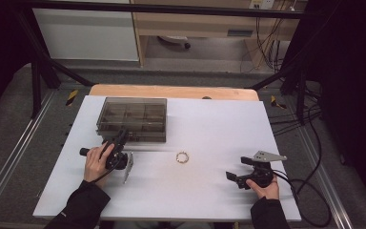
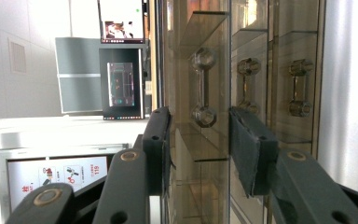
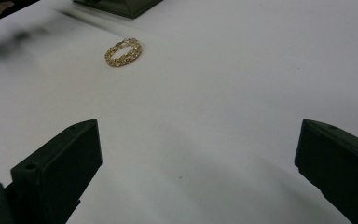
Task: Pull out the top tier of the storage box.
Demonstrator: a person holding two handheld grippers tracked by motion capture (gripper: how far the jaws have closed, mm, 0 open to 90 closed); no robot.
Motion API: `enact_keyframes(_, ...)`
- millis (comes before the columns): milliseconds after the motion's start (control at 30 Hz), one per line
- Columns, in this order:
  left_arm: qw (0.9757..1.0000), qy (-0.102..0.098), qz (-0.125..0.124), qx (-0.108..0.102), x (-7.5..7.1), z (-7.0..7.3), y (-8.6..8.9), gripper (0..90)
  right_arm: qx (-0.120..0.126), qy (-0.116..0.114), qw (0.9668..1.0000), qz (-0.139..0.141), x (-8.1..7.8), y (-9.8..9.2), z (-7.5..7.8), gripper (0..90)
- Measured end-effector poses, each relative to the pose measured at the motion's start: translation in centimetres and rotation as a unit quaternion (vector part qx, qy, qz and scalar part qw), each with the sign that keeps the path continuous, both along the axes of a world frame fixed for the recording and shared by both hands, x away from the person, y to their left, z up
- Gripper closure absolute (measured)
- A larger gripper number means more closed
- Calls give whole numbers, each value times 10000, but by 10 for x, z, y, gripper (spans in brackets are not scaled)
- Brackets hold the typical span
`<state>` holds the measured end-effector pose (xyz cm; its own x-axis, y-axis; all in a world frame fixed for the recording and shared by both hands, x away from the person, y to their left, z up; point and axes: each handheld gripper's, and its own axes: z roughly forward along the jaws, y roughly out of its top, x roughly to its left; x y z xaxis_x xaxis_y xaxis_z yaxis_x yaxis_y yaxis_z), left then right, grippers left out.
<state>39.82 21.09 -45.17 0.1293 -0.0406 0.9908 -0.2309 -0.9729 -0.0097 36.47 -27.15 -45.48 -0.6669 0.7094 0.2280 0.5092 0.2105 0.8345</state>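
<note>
A smoky clear box [image 1: 131, 119] with several compartments stands at the table's back left. My left gripper [image 1: 122, 136] is turned on its side against the box's front. In the left gripper view my left gripper [image 2: 200, 119] is open, one jaw on each side of a clear dumbbell-shaped handle [image 2: 203, 88] on the box front [image 2: 265, 70], with a gap around the handle. A gold chain ring [image 1: 182, 157] lies at the table's middle. My right gripper [image 1: 234, 178] is open, low over the table at the right, and the gold ring [image 3: 123, 52] lies well ahead of its jaws.
The white table [image 1: 209, 124] sits on a wooden top, ringed by black frame bars [image 1: 38, 71]. A cable [image 1: 310, 191] trails off the right edge. Two more clear handles [image 2: 299, 88] show on the box front. A screen [image 2: 121, 86] stands far off.
</note>
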Motion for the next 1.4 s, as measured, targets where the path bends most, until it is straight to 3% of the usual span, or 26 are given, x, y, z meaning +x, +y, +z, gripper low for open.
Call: enact_keyframes(1400,10000,-9,-57,-15,-25,0,0,604,-31,-7,10000,3,0,0,0,9)
